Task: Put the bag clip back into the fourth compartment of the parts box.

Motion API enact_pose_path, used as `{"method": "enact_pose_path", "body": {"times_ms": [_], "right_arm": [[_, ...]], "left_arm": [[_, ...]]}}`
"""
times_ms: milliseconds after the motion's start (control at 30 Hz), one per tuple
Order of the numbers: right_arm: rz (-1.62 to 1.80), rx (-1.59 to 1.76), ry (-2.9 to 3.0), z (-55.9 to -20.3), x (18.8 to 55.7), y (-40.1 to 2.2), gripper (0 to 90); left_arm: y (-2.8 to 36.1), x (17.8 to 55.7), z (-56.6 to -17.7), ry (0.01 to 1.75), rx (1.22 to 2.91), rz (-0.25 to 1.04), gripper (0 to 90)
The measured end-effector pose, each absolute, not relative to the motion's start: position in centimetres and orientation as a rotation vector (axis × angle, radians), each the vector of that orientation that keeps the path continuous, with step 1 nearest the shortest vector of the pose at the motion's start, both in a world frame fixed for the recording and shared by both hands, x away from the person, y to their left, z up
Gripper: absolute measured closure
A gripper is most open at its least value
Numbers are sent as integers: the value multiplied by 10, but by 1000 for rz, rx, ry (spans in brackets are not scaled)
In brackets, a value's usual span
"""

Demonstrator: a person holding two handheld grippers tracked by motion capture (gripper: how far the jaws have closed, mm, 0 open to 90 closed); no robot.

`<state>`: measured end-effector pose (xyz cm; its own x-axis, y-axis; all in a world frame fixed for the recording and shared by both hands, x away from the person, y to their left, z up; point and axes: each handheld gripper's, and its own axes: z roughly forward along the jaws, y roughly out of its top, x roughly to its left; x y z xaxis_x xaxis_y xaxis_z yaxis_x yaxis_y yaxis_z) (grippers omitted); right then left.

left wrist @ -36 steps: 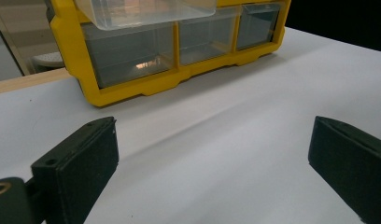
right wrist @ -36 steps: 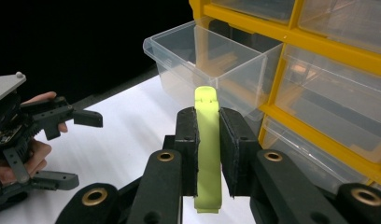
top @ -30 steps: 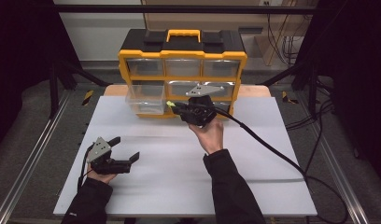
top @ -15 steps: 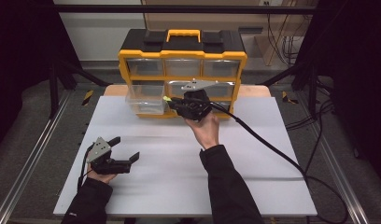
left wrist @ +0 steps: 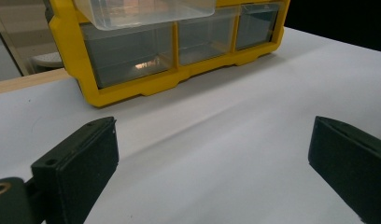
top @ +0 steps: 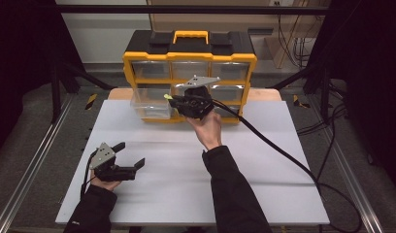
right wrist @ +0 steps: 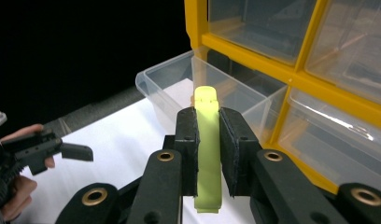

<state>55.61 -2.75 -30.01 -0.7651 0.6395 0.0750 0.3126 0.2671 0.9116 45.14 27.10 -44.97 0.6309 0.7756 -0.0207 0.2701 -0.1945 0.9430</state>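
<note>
The drawer organizer (top: 189,73) stood at the far edge of the table (top: 264,165), in the middle. Its pulled-out drawer (top: 150,103) projected at its left. The right gripper (top: 173,99) held a clip (top: 168,97) just beside that drawer; the left gripper (top: 129,156) sat near the near left corner.

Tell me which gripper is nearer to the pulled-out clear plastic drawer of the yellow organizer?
Right. The right gripper hovers at the pulled-out clear plastic drawer; the left gripper rests far down the white table.

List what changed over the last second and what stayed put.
The right gripper, shut on the yellow-green piece, moved left toward the pulled-out clear drawer of the yellow organizer. The left gripper stayed open, resting on the white table.
</note>
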Motion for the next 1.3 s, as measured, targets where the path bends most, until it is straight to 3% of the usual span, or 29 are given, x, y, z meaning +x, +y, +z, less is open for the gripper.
{"method": "enact_pose_path", "body": {"times_ms": [1300], "right_arm": [[1467, 866, 2231, -287, 585, -1, 783]], "left_arm": [[271, 452, -450, 848, 1761, 575, 18]]}}
